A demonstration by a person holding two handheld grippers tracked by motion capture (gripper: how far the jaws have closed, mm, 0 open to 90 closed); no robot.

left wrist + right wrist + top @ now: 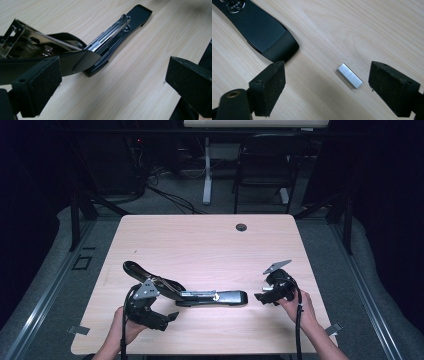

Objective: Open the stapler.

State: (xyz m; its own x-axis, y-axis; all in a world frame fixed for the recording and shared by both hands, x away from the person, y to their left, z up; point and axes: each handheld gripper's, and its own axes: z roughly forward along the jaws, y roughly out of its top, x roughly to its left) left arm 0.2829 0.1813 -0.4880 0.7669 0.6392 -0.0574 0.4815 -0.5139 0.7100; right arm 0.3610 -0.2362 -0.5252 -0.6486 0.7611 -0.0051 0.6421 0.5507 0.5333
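Currently the right gripper (325, 92) has its jaws wide apart, gripping nothing; a staple strip (349, 75) lies flat on the counter (367, 30) between them, nearer the right-hand jaw, untouched. The left gripper (110, 85) is likewise open and empty, the opened stapler (100, 50) lying just beyond its left-hand jaw.
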